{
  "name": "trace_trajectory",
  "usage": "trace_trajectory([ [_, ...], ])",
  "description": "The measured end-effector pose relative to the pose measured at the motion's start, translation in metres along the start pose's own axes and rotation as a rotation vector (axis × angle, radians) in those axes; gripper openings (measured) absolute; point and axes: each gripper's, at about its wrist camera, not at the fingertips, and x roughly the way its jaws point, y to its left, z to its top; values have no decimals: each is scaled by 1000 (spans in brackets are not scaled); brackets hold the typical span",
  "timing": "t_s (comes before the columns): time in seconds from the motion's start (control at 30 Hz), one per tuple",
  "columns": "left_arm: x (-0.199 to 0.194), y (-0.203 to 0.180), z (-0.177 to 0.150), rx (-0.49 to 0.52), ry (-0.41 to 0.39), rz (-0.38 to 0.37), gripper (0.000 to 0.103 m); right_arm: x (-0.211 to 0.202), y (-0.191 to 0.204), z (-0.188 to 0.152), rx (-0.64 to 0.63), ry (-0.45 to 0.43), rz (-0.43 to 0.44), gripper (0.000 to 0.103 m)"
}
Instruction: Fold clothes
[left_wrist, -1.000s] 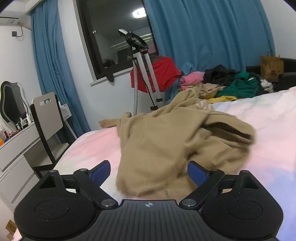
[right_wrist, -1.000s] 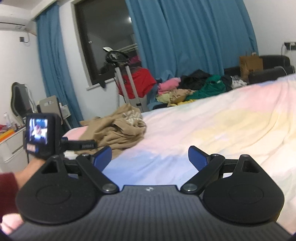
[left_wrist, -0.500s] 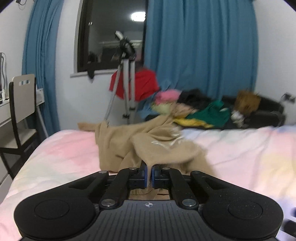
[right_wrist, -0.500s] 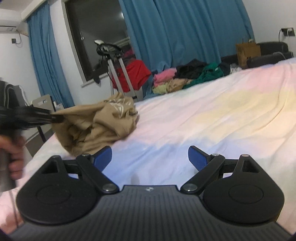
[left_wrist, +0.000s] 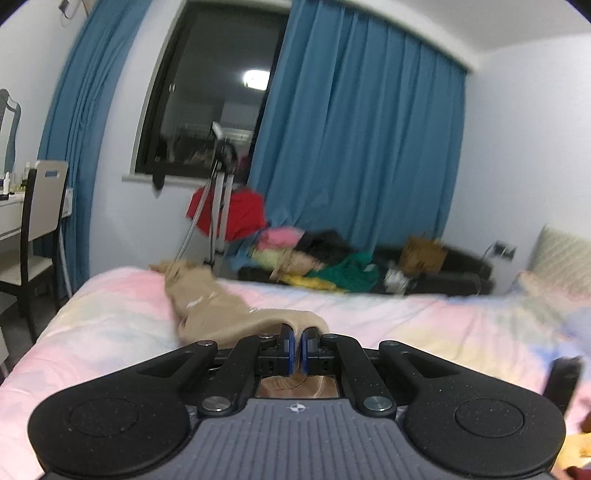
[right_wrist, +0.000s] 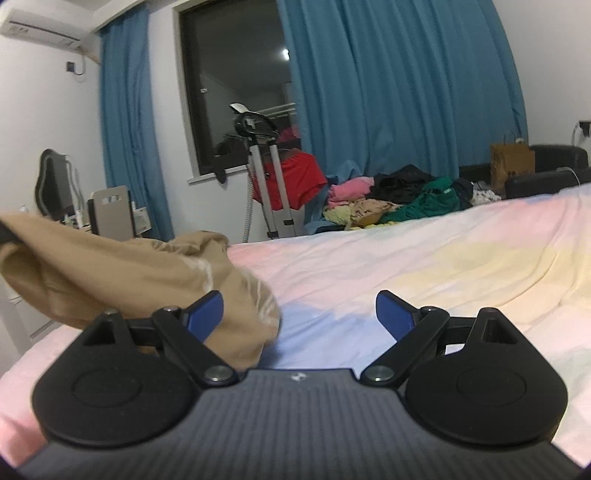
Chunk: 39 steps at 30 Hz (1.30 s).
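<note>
Jaws of left gripper pinch tan garment (right gripper spread).

Just someone's bedroom at home

Big bed with pastel sheets, blue curtains round a dark window, clothes pile on the floor, desk chair off to the side.

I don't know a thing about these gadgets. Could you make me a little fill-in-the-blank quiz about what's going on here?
1. The left gripper is shut on a ____ coloured garment.
2. The right gripper has its jaws ____.
3. The garment lies partly on the ____, whose cover is pastel.
4. The curtains by the window are ____.

Missing words: tan; open; bed; blue
</note>
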Motion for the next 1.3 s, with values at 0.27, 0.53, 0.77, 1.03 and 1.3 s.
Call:
trace_trajectory([
  [0.27, -50, 13, 5, -38, -110, -52, 4, -21, 54, -12, -174, 81, 180, 91],
  [0.53, -21, 63, -11, -143, -57, 64, 4, -1, 86, -35, -274, 254, 292, 90],
  [0.77, 12, 96, -6, -184, -44, 119, 4, 28, 85, -43, -236, 381, 319, 49],
  [1.03, 48, 142, -20, -357, 103, 72, 4, 36, 42, -15, 43, 325, 330, 21],
  [1.3, 72, 138, -25, -325, 234, -10, 5, 70, -19, -7, 311, 318, 187, 13],
])
